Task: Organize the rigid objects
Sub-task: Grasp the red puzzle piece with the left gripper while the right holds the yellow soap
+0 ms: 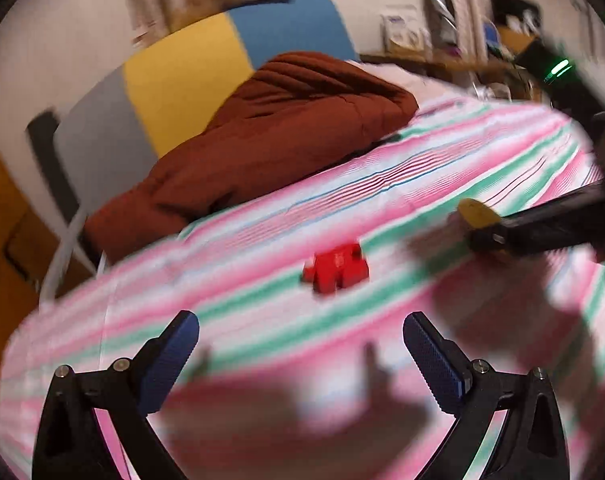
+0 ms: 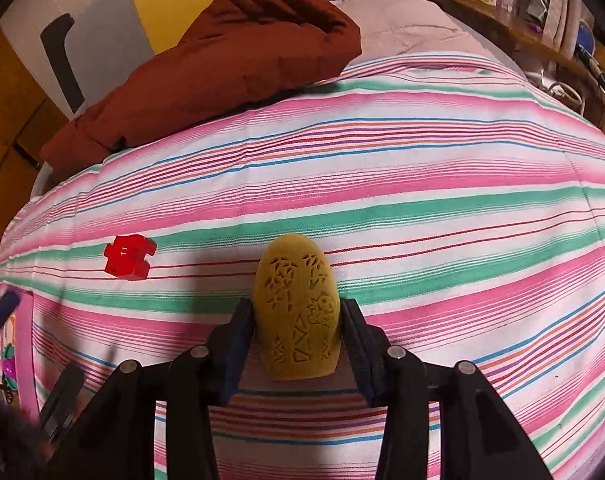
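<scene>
At far left a brown quilt (image 2: 206, 64) lies bunched at the back edge of the striped sheet (image 2: 422, 160). Next comes the red block (image 2: 129, 257), a notched, puzzle-like piece resting flat on the sheet, well apart from everything else. The left gripper (image 1: 300, 354) hovers low over the sheet just short of this block, its blue pads spread wide with nothing between them (that view is blurred, so finer detail is lost).

Further right, the right gripper (image 2: 298, 328) is clamped on the yellow piece (image 2: 296, 312), a rounded, carved slab gripped by its two long sides and held above the sheet.

The step in hand looks like gathering the two pieces together. To do it well, the left gripper should line its open fingers squarely across the block's flat sides, not its notches, and settle before closing. The right should lower the yellow piece until it rests, then release.
</scene>
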Tool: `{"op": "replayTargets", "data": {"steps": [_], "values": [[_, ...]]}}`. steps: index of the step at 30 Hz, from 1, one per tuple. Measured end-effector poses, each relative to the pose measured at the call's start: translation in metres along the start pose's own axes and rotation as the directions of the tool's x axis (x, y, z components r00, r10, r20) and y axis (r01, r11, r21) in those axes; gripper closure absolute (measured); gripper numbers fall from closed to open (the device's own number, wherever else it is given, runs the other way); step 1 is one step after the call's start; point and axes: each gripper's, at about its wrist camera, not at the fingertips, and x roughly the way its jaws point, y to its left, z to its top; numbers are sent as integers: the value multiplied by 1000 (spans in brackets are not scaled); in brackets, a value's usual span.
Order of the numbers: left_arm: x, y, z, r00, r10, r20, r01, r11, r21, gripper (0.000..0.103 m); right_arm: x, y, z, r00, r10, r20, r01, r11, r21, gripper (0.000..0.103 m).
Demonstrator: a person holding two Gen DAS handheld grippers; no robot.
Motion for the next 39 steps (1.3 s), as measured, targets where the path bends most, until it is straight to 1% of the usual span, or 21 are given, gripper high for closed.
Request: {"op": "replayTargets", "data": {"steps": [2,4,5,7,9,11,13,14,17,18,19,20,22,24,26,28,29,31,34,37,39], "values": [[21,-2,11,1000,3,-11,-3,1000,25,0,2,1,0,1000,2,-5,-2,1000,-10,59],[39,0,18,998,-45,-39,45,999,12,0,3,0,1,1000,2,-8,-3,1000,-15,58],[49,2,18,992,-100,-72,99,995,-11,1,3,0,1,1000,5,-8,-5,1000,-16,58],[52,6,13,974,-213,-78,209,976,-53,6,3,-3,2,1000,16,-9,-16,1000,-7,58],[42,9,4,927,-372,-52,365,925,-106,10,2,-6,2,1000,28,-11,-28,1000,7,58],[29,9,-3,885,-464,-26,458,881,-119,10,2,-8,2,999,33,-12,-33,999,20,58],[17,9,-9,855,-518,-7,515,851,-101,10,1,-4,1,999,31,-10,-31,999,22,59],[12,9,-9,858,-514,0,512,854,-88,10,1,-4,1,1000,30,-8,-30,999,25,59],[12,10,3,925,-379,35,381,924,-37,9,0,-3,0,1000,24,-5,-24,999,29,58],[15,12,8,940,-339,40,340,940,-38,8,0,-3,0,1000,23,-6,-23,999,29,58],[19,14,14,951,-308,41,309,950,-46,5,0,-3,0,1000,24,-7,-24,999,29,58],[25,16,20,953,-302,33,303,951,-57,4,1,-3,0,1000,26,-9,-26,999,29,58],[38,16,26,948,-319,-2,319,946,-63,4,1,-5,1,999,36,-12,-35,999,37,58],[45,15,25,930,-367,-26,364,928,-78,8,1,-6,1,999,46,-14,-46,998,42,58],[40,14,19,887,-462,-26,458,884,-97,14,1,-7,2,998,55,-15,-54,997,48,58],[32,10,11,843,-534,-63,529,844,-86,14,0,-9,1,998,63,-18,-62,996,61,58],[27,8,7,837,-543,-70,539,840,-69,14,1,-10,2,998,67,-18,-65,996,67,58],[15,7,2,857,-513,-49,512,859,-31,14,1,-11,-1,998,66,-17,-65,995,72,58],[15,11,7,912,-409,-6,408,911,-65,12,2,-9,-3,998,53,-14,-52,996,67,58],[29,1,15,946,-325,-16,324,944,-61,13,3,-5,-1,999,46,-12,-45,997,59,58],[35,-10,16,953,-301,-27,300,953,-35,18,3,-6,0,999,51,-13,-51,997,61,58]]}}
